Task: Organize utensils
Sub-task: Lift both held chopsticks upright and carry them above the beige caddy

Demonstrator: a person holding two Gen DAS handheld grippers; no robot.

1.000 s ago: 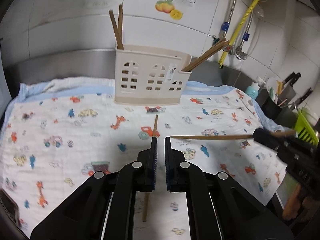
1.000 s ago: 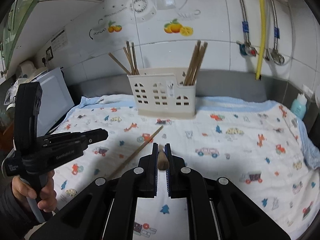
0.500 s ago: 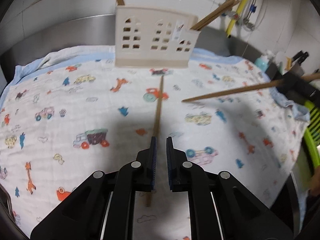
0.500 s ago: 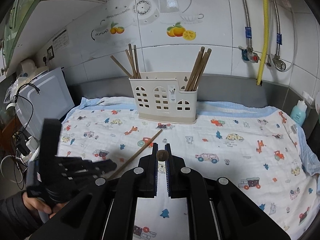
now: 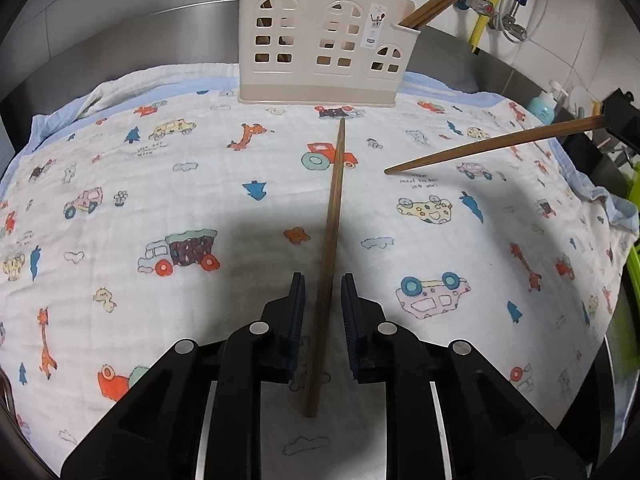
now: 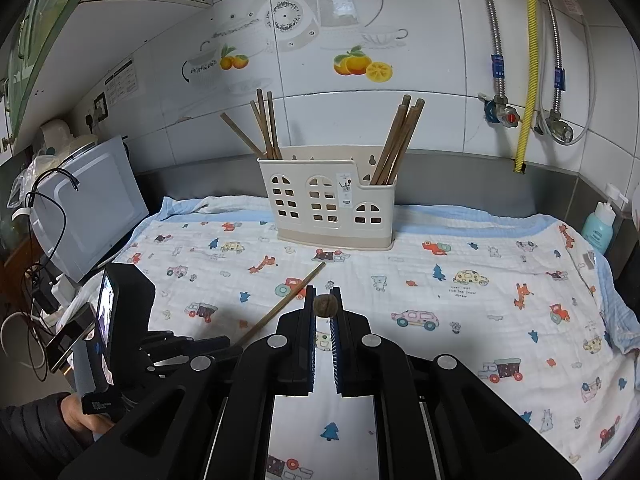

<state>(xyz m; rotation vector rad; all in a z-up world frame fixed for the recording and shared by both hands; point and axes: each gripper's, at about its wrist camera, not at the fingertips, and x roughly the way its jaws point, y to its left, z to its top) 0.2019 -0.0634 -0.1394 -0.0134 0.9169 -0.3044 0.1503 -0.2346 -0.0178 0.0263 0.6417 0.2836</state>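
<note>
My left gripper (image 5: 322, 300) straddles the loose chopstick (image 5: 332, 248) lying on the printed cloth (image 5: 120, 152); its jaws are opening, pads clear on both sides. My right gripper (image 6: 323, 312) is clamped on a second chopstick (image 5: 496, 145), held above the cloth. The holder (image 6: 328, 208) stands at the cloth's far edge by the wall, with open cloth on either side.

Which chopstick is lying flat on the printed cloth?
The chopstick that runs between the open fingers of the left hand-held gripper. One other is gripped in the right hand-held gripper, above the cloth; the rest stand in the cream holder.
</note>
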